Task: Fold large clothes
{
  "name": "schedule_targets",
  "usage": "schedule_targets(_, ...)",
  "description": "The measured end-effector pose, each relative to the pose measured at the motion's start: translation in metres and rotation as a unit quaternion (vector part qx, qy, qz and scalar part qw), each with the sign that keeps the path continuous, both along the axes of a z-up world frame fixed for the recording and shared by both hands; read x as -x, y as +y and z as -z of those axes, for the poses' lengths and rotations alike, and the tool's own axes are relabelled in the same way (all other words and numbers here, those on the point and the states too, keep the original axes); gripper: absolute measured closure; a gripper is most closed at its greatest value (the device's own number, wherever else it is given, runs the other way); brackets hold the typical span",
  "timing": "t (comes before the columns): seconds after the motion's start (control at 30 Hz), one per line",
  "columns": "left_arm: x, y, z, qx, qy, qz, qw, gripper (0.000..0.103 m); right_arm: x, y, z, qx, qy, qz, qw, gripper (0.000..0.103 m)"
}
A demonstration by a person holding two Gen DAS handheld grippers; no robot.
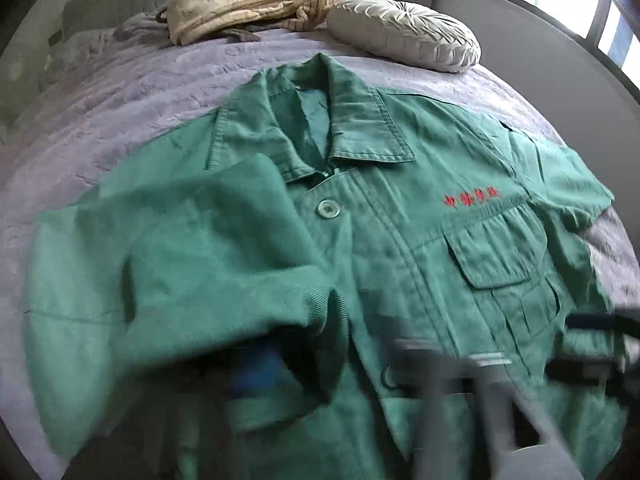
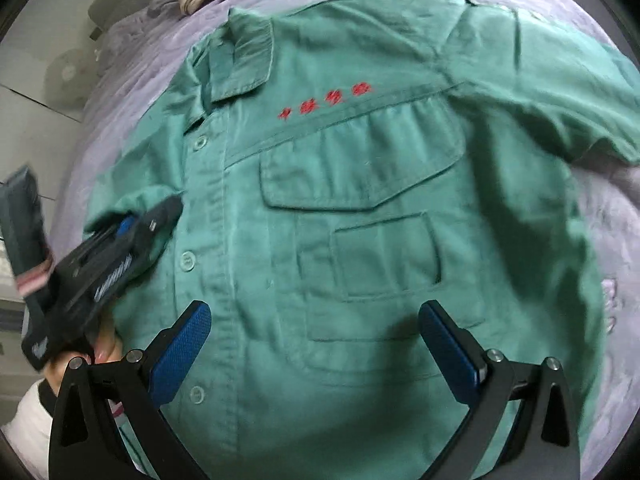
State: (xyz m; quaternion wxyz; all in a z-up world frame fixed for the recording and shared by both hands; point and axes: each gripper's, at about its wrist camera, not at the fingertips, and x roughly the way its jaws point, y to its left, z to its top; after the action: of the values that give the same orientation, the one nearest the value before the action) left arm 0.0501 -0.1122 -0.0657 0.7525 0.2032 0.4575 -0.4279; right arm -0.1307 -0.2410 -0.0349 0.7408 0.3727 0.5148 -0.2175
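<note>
Two tongs are working one green jacket (image 1: 400, 240), which is lying face up and buttoned on the lilac bed cover (image 1: 120, 120), collar pointing to 12 o'clock toward a round pillow (image 1: 404, 32) and a cream blanket (image 1: 248, 4). Reading this as the sleeve-folding step: in the left wrist view one sleeve (image 1: 180, 260) is already lying across the chest from 9 o'clock, cuff (image 1: 332, 300) sitting near the button line. The other sleeve (image 2: 560, 100) is trailing out toward 2 o'clock in the right wrist view, not yet folded. The left gripper (image 2: 152, 214) is showing at 9 o'clock in that view, tips over the folded sleeve, held by a hand (image 2: 100, 356). Its own view is badly blurred, but the fingers are looking spread with no cloth pinched between them, so I'm calling it open. The right gripper (image 2: 316, 316) is hanging over the lower front below the chest pocket (image 2: 360, 168), pointing steeply down, jaws wide apart, gripping nothing. The next move is probably calling for the right gripper to be reaching out toward 2 o'clock, pinching that sleeve near its end and carrying it across the front.
</note>
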Motion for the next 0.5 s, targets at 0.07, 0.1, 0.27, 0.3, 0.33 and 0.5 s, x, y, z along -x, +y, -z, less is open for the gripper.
schedule_targets(0.07,0.007,0.020,-0.016,0.009,-0.031,-0.007,0.9995,0.005,-0.008,-0.005,-0.006,0.012,-0.003,-0.006,1.000,0.000)
schedule_targets(0.1,-0.003,0.023,-0.016,0.012,-0.032,-0.004,0.9994,0.005,-0.016,-0.005,-0.009,0.019,-0.007,-0.010,1.000,0.000)
schedule_targets(0.27,-0.030,0.092,-0.034,-0.009,-0.071,-0.086,0.9938,0.005,-0.061,0.012,-0.034,0.072,-0.031,-0.081,0.994,0.000)
schedule_targets(0.3,-0.039,0.113,-0.029,-0.031,-0.078,-0.121,0.9891,0.005,-0.081,0.024,-0.038,0.089,-0.035,-0.111,0.989,0.000)
schedule_targets(0.33,-0.046,0.129,-0.022,-0.051,-0.081,-0.147,0.9844,0.005,-0.096,0.037,-0.041,0.106,-0.034,-0.137,0.984,0.000)
schedule_targets(0.5,-0.075,0.179,0.018,-0.120,-0.051,-0.223,0.9659,0.005,-0.167,0.107,-0.023,0.206,-0.003,-0.272,0.940,0.000)
